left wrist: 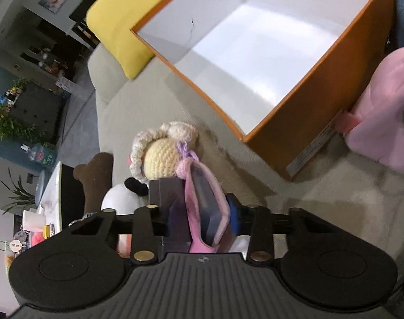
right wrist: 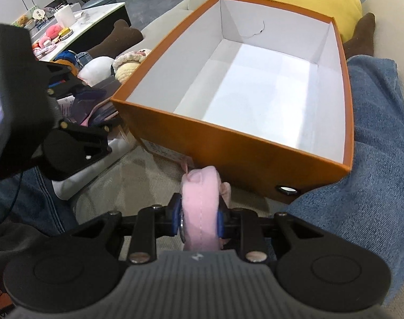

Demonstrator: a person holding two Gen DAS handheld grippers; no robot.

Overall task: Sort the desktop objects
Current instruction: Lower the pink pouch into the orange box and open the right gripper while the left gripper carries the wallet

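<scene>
An open orange box with an empty white inside sits on a beige sofa; it also shows in the right wrist view. My left gripper is shut on a pink pouch with a dark flat item in it, held just left of the box. The left gripper also shows in the right wrist view. My right gripper is shut on a pink plush toy, held before the box's near wall. That plush also shows in the left wrist view.
A crocheted cream doll, a panda plush and a brown bone-shaped cushion lie left of the box. A yellow pillow lies behind it. A blue denim leg is at the right. A low white table with small items stands beyond.
</scene>
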